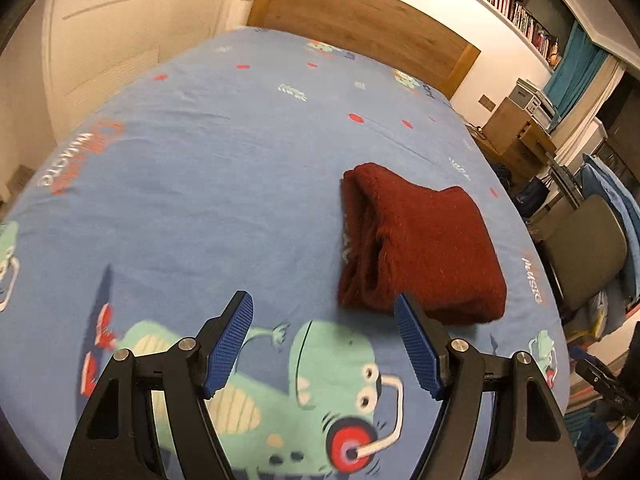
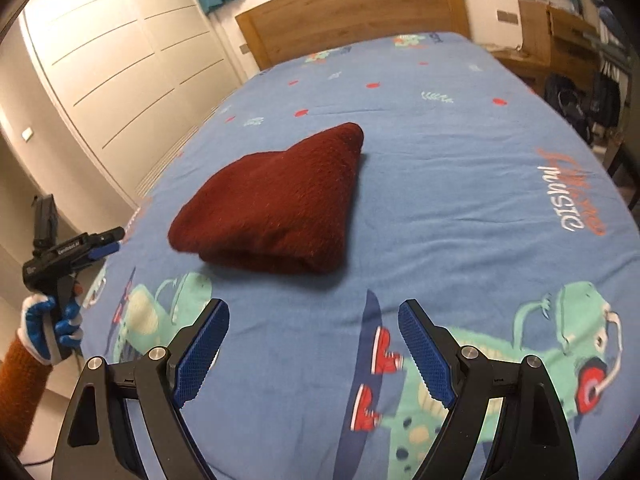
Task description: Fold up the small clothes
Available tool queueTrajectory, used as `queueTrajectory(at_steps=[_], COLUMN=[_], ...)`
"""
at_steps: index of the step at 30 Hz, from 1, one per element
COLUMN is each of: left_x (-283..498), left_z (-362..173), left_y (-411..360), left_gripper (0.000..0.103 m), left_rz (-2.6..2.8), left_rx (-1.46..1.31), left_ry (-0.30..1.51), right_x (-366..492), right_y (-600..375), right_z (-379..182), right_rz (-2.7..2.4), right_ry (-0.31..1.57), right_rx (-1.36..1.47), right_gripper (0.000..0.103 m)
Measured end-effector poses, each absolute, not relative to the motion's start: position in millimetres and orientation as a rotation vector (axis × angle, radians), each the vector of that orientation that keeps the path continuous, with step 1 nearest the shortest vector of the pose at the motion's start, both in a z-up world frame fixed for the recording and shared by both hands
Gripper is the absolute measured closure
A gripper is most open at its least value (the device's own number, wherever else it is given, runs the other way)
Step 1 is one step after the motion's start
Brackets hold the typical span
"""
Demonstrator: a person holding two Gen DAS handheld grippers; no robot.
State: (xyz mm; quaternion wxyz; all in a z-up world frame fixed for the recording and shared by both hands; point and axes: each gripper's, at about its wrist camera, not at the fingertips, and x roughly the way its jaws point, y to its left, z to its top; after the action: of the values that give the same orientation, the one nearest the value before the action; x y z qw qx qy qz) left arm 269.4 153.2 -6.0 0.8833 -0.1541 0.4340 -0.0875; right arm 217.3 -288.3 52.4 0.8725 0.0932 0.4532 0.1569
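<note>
A dark red knitted garment [image 1: 420, 248] lies folded into a compact stack on the blue cartoon-print bed sheet [image 1: 224, 168]. In the right wrist view the garment [image 2: 280, 204] sits ahead and slightly left. My left gripper [image 1: 324, 308] is open and empty, just short of the garment's near edge, which lies to its right. My right gripper [image 2: 314, 312] is open and empty, a little back from the garment. The left gripper [image 2: 110, 242] also shows at the left edge of the right wrist view, held by a gloved hand beside the bed.
A wooden headboard [image 1: 360, 20] stands at the far end of the bed. White wardrobe doors [image 2: 120, 60] line the left side. A chair [image 1: 580, 248], a wooden cabinet [image 1: 516, 132] and bags crowd the right side. A bookshelf [image 1: 512, 4] runs high on the wall.
</note>
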Motion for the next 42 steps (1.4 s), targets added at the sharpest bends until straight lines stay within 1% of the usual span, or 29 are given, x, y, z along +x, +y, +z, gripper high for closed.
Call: queueTrajectory(at_steps=[5, 7, 11, 13, 14, 16, 19, 20, 21, 35, 42], left_x=[230.3, 214.4, 189.5, 177.6, 169.6, 160.7, 148.8, 145.7, 142.0, 110.1, 108.0], left_z=[-2.9, -3.9, -4.2, -5.5, -5.8, -6.5, -7.9, -8.0, -8.1, -6.7, -9.9], left_y=[135.0, 128.4, 117.6, 111.6, 107.0, 103.2, 98.0, 96.8, 94.9, 75.8, 68.1], left_gripper=[0.033, 0.024, 0.018, 0.008, 0.007, 0.002, 0.002, 0.002, 0.002, 0.002, 0.002], left_rz=[-0.142, -0.126, -0.107, -0.085, -0.076, -0.063, -0.050, -0.046, -0.042, -0.008, 0.000], left_rx=[-0.230, -0.199, -0.170, -0.146, -0.126, -0.097, -0.068, -0.063, -0.057, -0.009, -0.006], left_ry=[0.866, 0.852, 0.827, 0.812, 0.800, 0.787, 0.777, 0.770, 0.762, 0.675, 0.666], right_x=[176.7, 157.7, 129.8, 116.9, 109.1, 99.3, 85.1, 82.0, 78.4, 45.2, 38.6], right_y=[-277.7, -270.8, -259.0, -252.1, -247.3, -241.2, -233.6, -232.1, -230.8, -229.8, -231.4], right_z=[60.1, 64.5, 75.5, 82.4, 86.7, 92.3, 100.1, 101.3, 102.6, 114.0, 115.0], right_rz=[0.262, 0.230, 0.181, 0.162, 0.149, 0.130, 0.111, 0.103, 0.092, 0.033, 0.026], right_ry=[0.915, 0.891, 0.844, 0.816, 0.798, 0.772, 0.736, 0.731, 0.725, 0.647, 0.628], right_rx=[0.148, 0.125, 0.099, 0.088, 0.074, 0.057, 0.053, 0.051, 0.049, 0.057, 0.063], right_gripper=[0.015, 0.015, 0.015, 0.013, 0.010, 0.009, 0.008, 0.003, 0.000, 0.000, 0.000])
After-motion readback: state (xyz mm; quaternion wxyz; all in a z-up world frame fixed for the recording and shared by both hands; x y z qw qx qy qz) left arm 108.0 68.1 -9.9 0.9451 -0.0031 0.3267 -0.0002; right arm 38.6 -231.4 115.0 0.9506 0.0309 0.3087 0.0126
